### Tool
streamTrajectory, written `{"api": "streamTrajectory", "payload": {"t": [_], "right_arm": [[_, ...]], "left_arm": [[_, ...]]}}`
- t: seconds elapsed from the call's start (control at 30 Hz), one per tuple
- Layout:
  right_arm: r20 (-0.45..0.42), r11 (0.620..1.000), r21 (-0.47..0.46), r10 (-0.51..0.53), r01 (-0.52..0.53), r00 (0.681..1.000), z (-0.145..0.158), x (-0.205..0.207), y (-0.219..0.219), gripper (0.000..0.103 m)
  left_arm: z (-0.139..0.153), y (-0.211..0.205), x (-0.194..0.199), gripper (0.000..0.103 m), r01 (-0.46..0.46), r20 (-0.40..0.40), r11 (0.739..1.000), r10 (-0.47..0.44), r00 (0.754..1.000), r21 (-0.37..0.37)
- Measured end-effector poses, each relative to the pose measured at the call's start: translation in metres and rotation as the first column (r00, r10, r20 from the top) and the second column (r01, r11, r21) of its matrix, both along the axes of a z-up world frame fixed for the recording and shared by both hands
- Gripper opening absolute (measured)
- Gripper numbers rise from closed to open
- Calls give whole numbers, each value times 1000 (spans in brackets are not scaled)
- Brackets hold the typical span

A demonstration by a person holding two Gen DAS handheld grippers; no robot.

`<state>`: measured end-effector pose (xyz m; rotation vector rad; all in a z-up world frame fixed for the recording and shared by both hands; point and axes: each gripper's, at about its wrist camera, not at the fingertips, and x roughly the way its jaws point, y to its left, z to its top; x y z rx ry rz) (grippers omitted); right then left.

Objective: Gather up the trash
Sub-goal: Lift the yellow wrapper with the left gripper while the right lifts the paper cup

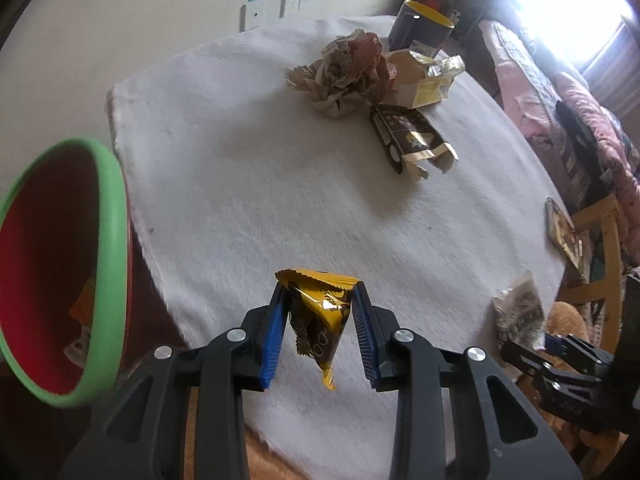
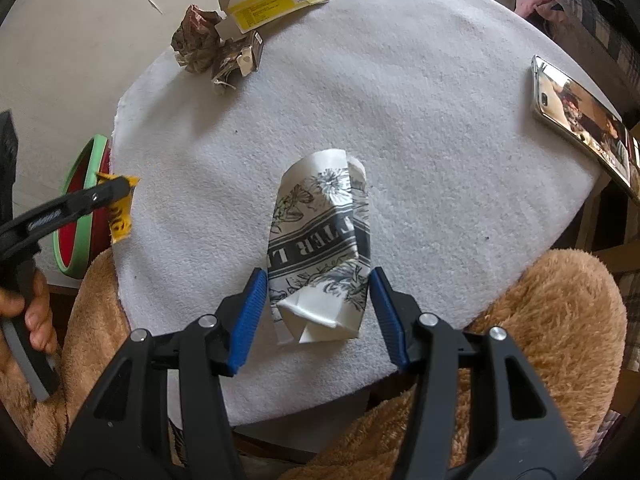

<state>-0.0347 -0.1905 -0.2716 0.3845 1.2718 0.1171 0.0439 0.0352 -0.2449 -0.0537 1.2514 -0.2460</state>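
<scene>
My left gripper (image 1: 320, 296) is shut on a yellow and brown snack wrapper (image 1: 320, 312) and holds it above the white table cover (image 1: 240, 160), just right of the red bin with a green rim (image 1: 108, 264). The bin holds some trash. The wrapper also shows in the right wrist view (image 2: 120, 208). My right gripper (image 2: 316, 280) is open, its jaws on either side of a flattened white paper cup with black print (image 2: 320, 240) that lies on the table. The cup also shows in the left wrist view (image 1: 518, 308).
Crumpled brown paper (image 1: 344, 72), a torn yellow and white carton (image 1: 420, 76) and a black and gold box (image 1: 408, 140) lie at the far side. A dark mug with a yellow rim (image 1: 420, 28) stands behind them. A phone (image 2: 580, 120) lies at the right edge.
</scene>
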Motion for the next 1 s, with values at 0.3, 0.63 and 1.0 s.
{"api": "streamTrajectory", "payload": {"t": [0.3,0.63,1.0], "right_arm": [[11,995,72,-72,71,997,8,-2,-16,52],[-4,987,96,-125,125,992,6,11,-27,52],[-33,992,97,-76,78,997,-1,15,-17,43]], "left_arm": [[11,18,-18,31,-49,2,997,49,999,-57],[11,21,-26,31,-42,-5,996,42,999,-75],[11,14,-28,31,-17,-8,997,16,1000,-78]]}}
